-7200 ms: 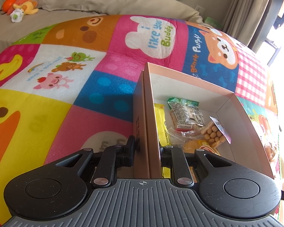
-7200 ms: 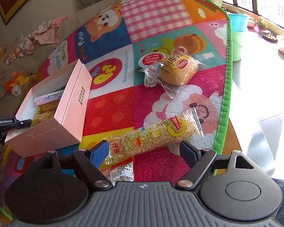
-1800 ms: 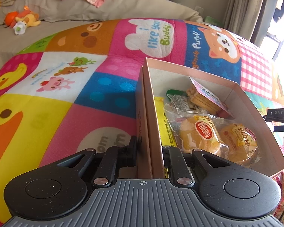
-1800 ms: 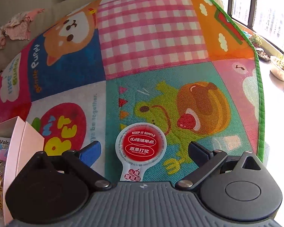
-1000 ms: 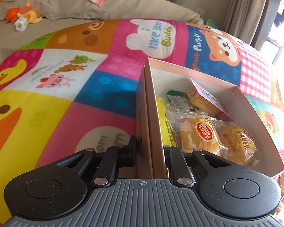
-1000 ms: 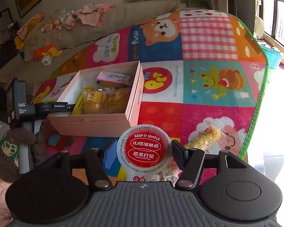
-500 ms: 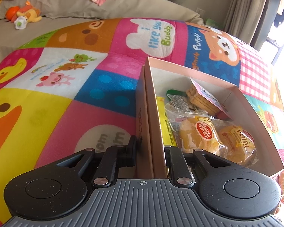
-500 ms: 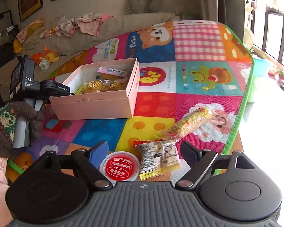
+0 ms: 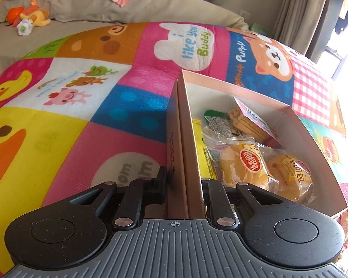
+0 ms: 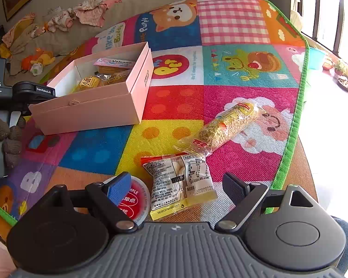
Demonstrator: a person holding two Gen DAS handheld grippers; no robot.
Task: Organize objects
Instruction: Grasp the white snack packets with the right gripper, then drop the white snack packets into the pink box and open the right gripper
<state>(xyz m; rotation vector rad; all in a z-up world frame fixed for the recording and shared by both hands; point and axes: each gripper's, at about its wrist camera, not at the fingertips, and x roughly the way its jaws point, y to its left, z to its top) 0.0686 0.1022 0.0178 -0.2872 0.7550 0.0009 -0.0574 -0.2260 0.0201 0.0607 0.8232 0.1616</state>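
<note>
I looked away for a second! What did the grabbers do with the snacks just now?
The right gripper let go of the red-lidded jelly cup it was carrying; the cup now lies on the mat beside the white snack packet, jaws open. Earlier, two bread buns went into the pink box. The left gripper still clamps the box's wall, and the rice bar is still on the mat.

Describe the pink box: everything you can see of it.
The pink box is open-topped cardboard, pale pink outside and white inside, with small dark print on one long side. It sits flat on the play mat. The left gripper is clamped on one wall. Inside lie wrapped buns, a biscuit pack and other snack packets.
</note>
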